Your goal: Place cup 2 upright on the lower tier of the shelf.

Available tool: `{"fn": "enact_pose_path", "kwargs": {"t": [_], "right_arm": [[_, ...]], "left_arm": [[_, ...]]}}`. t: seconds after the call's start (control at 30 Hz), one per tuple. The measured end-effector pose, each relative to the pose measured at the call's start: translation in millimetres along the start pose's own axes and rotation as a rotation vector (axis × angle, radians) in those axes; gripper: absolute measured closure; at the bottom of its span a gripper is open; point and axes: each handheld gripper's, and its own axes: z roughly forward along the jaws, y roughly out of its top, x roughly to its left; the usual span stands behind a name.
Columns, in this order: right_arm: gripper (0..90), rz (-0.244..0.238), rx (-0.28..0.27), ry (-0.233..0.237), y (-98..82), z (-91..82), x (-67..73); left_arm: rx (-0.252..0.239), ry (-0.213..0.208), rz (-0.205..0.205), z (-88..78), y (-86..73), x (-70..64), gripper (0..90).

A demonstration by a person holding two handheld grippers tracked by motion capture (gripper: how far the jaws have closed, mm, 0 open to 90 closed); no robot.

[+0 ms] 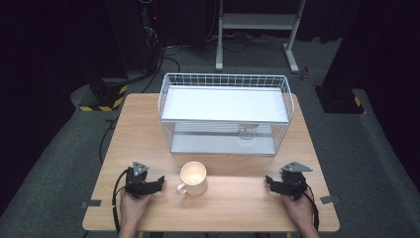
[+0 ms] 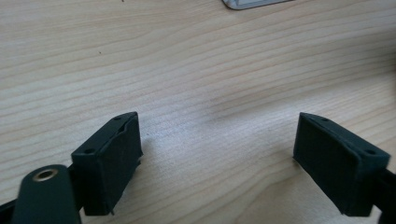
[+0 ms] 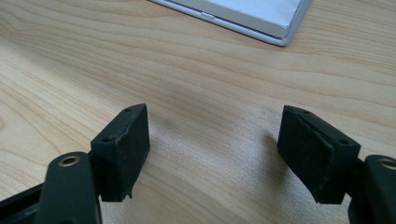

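- Cream ceramic, a mug (image 1: 193, 178) stood upright on the near middle of the pale wooden surface (image 1: 233, 198), its handle turned to the near left and its inside bare as far as the high view showed.
- To the left of the mug, the left hand-held gripper (image 1: 159, 181) lay low over the surface, held in the person's left hand (image 1: 132, 204), its tips pointing right toward the mug and stopping just beside the handle without touching it.
- In the left gripper view, its two black jaws stood wide apart over bare wood grain, with nothing between the pads (image 2: 108, 161).
- The right hand-held gripper (image 1: 270, 181) sat near the right edge of the surface, held in the person's right hand (image 1: 300, 207), well apart from the mug and pointing left toward it.
- In the right gripper view, its jaws also stood wide, the pads (image 3: 127, 151) framing bare wood only.
- Far of the mug, a white wire basket (image 1: 225, 79) stood on the middle of the surface, apart from both grippers; a grey tray bottom (image 1: 223, 145) lay inside it.
- A corner of that grey tray showed at the far edge of both gripper views (image 3: 261, 18).
- Black cables trailed from each gripper toward the near edge of the surface.
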Motion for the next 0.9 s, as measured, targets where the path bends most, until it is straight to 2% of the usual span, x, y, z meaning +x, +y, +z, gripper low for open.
{"fn": "enact_pose_path", "kwargs": {"t": [0.17,0.23,0.27,0.4,0.5,0.63,0.73,0.9], "right_arm": [[25.1,-0.004,-0.001,-0.001,0.0,0.1,0.0],[25.0,-0.003,-0.001,-0.002,0.0,0.1,0.0],[25.0,-0.003,-0.001,-0.002,0.0,0.1,0.0],[24.9,0.002,-0.001,-0.005,0.1,0.3,0.6],[24.9,0.002,-0.001,-0.005,0.1,0.3,0.6],[24.9,-0.001,-0.002,-0.006,0.1,0.3,0.7],[24.9,-0.001,-0.002,-0.006,0.1,0.2,0.8],[24.8,-0.001,-0.001,-0.006,0.1,0.2,0.8]], "left_arm": [[-0.048,-0.037,0.009,-9.1,-2.4,-3.3,14.6],[-0.073,-0.069,0.016,-17.3,-3.5,-7.1,14.4],[-0.073,-0.069,0.016,-17.3,-3.5,-7.1,14.4],[-0.079,-0.116,-0.001,-29.9,-6.1,-7.4,14.0],[-0.083,-0.128,-0.010,-36.4,-8.1,-9.8,13.8],[-0.096,-0.111,-0.012,-43.1,-11.0,-14.1,9.6],[-0.102,-0.116,0.009,-48.7,-10.8,-18.5,8.3],[-0.112,-0.111,0.019,-57.3,-10.4,-24.6,5.0]]}}
